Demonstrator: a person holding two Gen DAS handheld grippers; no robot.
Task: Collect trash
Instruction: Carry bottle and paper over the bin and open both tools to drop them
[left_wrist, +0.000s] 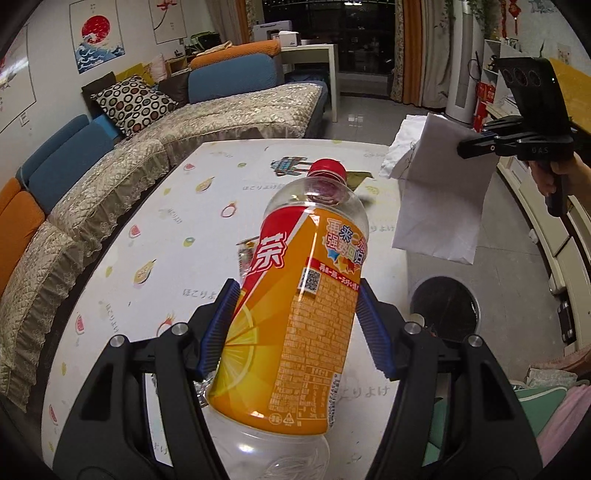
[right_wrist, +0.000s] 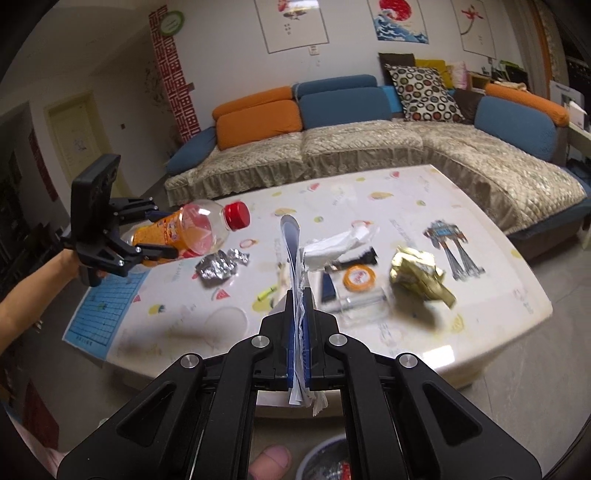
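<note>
The trash bin sits on the floor just past the tabletop edge, lined with a dark bag, and I can't really tell what's inside; in the right wrist view only its rim pokes in at the bottom with some blurry stuff in it. The left gripper is clamped on an empty plastic bottle with an orange label, blue pads pressing both sides of the label, held up above the tabletop. Its long axis runs away from the camera, red cap pointing forward and slightly right. The right gripper is squeezed tight on white paper sheets, seen edge-on and hanging near the bin. Crumpled foil, a gold wrapper and a tape roll still lie on the tabletop.
</note>
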